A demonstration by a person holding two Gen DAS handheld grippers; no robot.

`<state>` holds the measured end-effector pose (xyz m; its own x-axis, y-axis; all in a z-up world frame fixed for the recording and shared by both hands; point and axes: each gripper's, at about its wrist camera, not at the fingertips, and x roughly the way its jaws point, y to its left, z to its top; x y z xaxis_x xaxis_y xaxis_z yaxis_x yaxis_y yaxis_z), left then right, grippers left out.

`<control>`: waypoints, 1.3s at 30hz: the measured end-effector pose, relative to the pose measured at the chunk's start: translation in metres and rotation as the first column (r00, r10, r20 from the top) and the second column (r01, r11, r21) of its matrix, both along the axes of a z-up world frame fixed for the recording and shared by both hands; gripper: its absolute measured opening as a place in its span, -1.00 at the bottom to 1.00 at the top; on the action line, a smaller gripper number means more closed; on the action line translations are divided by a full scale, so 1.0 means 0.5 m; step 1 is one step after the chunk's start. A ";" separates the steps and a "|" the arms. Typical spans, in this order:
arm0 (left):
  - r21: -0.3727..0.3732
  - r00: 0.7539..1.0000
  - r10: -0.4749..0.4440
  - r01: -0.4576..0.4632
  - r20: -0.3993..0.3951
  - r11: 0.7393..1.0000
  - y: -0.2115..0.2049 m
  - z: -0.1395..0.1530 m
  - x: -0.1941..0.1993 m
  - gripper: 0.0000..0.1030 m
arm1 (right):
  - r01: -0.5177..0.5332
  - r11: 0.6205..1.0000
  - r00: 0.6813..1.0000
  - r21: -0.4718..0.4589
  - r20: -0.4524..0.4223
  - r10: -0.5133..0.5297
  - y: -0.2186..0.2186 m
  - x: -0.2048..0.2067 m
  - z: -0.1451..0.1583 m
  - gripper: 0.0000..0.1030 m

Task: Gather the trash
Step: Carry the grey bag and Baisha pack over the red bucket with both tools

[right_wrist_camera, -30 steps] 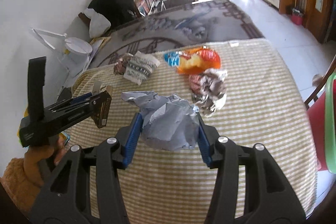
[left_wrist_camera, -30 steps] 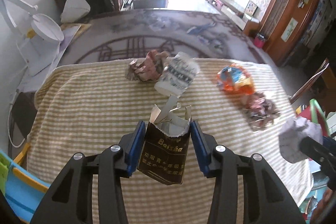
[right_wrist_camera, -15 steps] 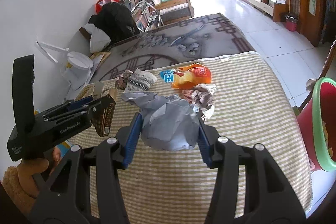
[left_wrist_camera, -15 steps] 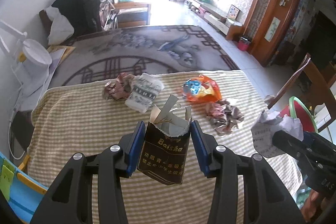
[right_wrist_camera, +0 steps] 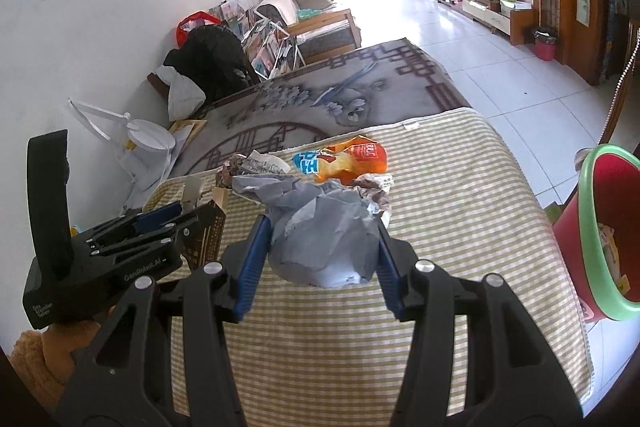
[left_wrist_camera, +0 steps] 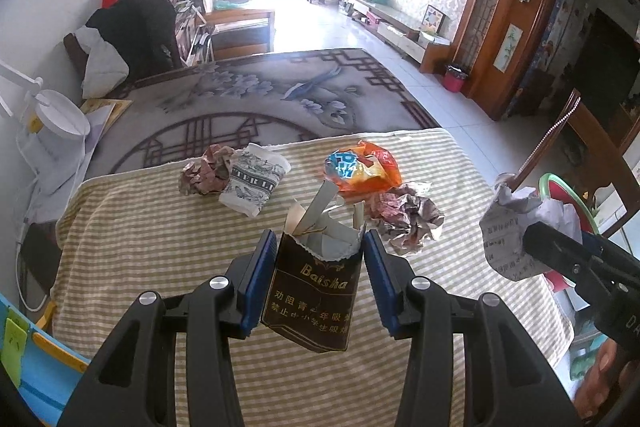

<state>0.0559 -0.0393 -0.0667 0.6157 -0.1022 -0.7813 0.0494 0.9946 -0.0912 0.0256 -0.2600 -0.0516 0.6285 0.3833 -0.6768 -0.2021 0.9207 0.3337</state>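
Item 1: cigarette pack (left_wrist_camera: pixel 310 291). Dark brown card carton, gold lettering, top torn open with foil and paper flaps sticking up. Held off the tabletop (left_wrist_camera: pixel 140 227), well to the left of the red bin (right_wrist_camera: pixel 600 235). The left claw (left_wrist_camera: pixel 318 279) is closed on its two narrow sides, blue pads (left_wrist_camera: pixel 256 279) flat against the card. Judged light and semi-stiff: the walls would buckle under a hard squeeze, so the side grip low on the body looks right; the torn top offers nothing firm.

Item 2: crumpled grey paper (right_wrist_camera: pixel 324 239). Loose ball of printed sheet, pale grey-blue, creased all over, one corner trailing. Held above the striped cloth, nearer the red bin than any other item but not yet over it. The right claw (right_wrist_camera: pixel 320 251) is closed around its widest part. Judged very light, soft, springy; it can slip out if the squeeze eases, so hold across the bulk, not by a loose flap.

Remaining on the tabletop, all farther from the red bin than item 2:
- orange and blue snack bag (left_wrist_camera: pixel 362 167), glossy, likely slippery
- crumpled reddish paper wad (left_wrist_camera: pixel 408 217), just beside the snack bag
- patterned white packet (left_wrist_camera: pixel 254 185), touching a second reddish wad (left_wrist_camera: pixel 204 175)

Red bin: green rim, standing off the tabletop's right edge, some trash visible inside.
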 end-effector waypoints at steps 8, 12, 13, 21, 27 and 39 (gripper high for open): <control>0.015 1.000 -0.007 0.007 -0.012 1.000 -0.017 -0.007 -0.008 -0.16 | 0.007 1.000 1.000 0.010 -0.006 -0.007 -0.014 -0.012 -0.002 -0.05; 0.021 1.000 -0.014 0.014 -0.013 1.000 -0.028 -0.006 -0.013 -0.16 | 0.013 1.000 1.000 0.017 -0.008 -0.013 -0.023 -0.017 -0.004 -0.05; 0.022 1.000 -0.015 0.015 -0.014 1.000 -0.031 -0.007 -0.013 -0.16 | 0.014 1.000 1.000 0.018 -0.010 -0.014 -0.024 -0.018 -0.005 -0.05; 0.036 0.999 -0.038 0.038 -0.024 0.999 -0.072 -0.011 -0.024 -0.16 | 0.037 0.999 0.999 0.036 -0.021 -0.036 -0.061 -0.041 -0.014 -0.05; 0.045 0.998 -0.057 0.058 -0.022 0.997 -0.129 -0.007 -0.031 -0.16 | 0.055 0.998 0.998 0.044 -0.009 -0.055 -0.118 -0.055 -0.009 -0.05; 0.069 0.998 -0.050 0.052 -0.033 0.996 -0.257 0.003 -0.050 -0.16 | 0.026 0.997 1.000 0.071 -0.018 -0.025 -0.232 -0.048 -0.006 -0.05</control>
